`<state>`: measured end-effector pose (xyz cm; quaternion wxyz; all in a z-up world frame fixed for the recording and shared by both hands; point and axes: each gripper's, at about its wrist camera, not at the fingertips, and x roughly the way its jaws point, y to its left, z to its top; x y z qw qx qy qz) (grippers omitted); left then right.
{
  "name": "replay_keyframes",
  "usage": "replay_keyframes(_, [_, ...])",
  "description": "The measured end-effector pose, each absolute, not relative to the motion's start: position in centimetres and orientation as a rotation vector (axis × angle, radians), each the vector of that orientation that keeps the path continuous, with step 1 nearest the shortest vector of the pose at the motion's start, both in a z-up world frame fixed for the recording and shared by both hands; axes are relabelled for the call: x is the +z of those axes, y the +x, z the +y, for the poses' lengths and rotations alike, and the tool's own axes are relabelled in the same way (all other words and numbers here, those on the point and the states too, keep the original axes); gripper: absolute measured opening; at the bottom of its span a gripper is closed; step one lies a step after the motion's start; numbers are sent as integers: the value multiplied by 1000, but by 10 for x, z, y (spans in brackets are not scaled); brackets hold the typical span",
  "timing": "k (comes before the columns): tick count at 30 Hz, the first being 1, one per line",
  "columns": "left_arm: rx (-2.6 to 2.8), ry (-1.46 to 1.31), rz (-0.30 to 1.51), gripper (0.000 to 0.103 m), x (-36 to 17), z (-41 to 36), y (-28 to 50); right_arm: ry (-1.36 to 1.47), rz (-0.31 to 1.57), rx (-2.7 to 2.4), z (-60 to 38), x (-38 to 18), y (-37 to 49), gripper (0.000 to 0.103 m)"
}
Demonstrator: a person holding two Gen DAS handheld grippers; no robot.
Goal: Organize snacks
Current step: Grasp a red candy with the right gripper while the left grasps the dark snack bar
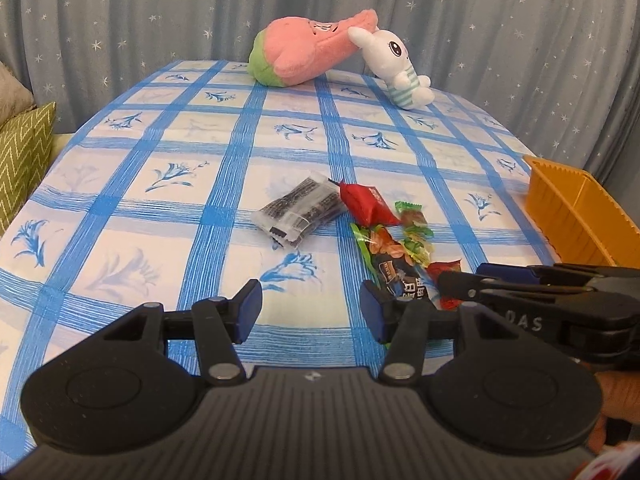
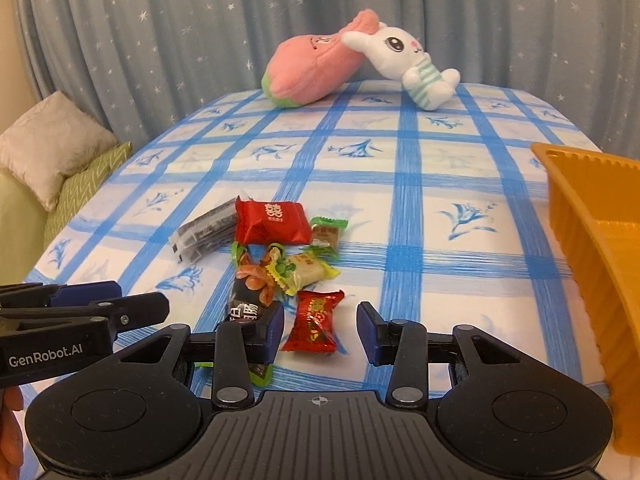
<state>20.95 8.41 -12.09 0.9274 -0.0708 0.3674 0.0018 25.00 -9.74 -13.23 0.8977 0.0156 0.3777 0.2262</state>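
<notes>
Between my right gripper (image 2: pixel 320 330) parted jaws: red candy (image 2: pixel 315 322), ungrasped; left gripper (image 1: pixel 310 312) parted, empty. Risk: fingertip snags neighbouring black sausage packet (image 2: pixel 245 307).

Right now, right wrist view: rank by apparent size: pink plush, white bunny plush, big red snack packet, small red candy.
1. pink plush
2. white bunny plush
3. big red snack packet and small red candy: look about alike; the candy lies nearer the camera, so unranked.

Left gripper (image 1: pixel 310 312) and right gripper (image 2: pixel 320 334) side by side, fingers parted, empty.
</notes>
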Motion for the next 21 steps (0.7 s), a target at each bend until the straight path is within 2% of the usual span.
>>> replay_keyframes(9, [7,-151,757,50,-125,84,212,-20,780,461,-86,-143,254,41])
replay_keyframes(10, [6,-151,758,50,-125,83,212,-26,779,461,-86,-144,254,36])
replay_keyframes(11, [4,-151,759,50,-125,83,212,-32,779,466,-85,-144,254,26])
replay_keyframes(21, [-42,-168,744,51,-122,71,214,-18,751,412,-105,-134,248,23])
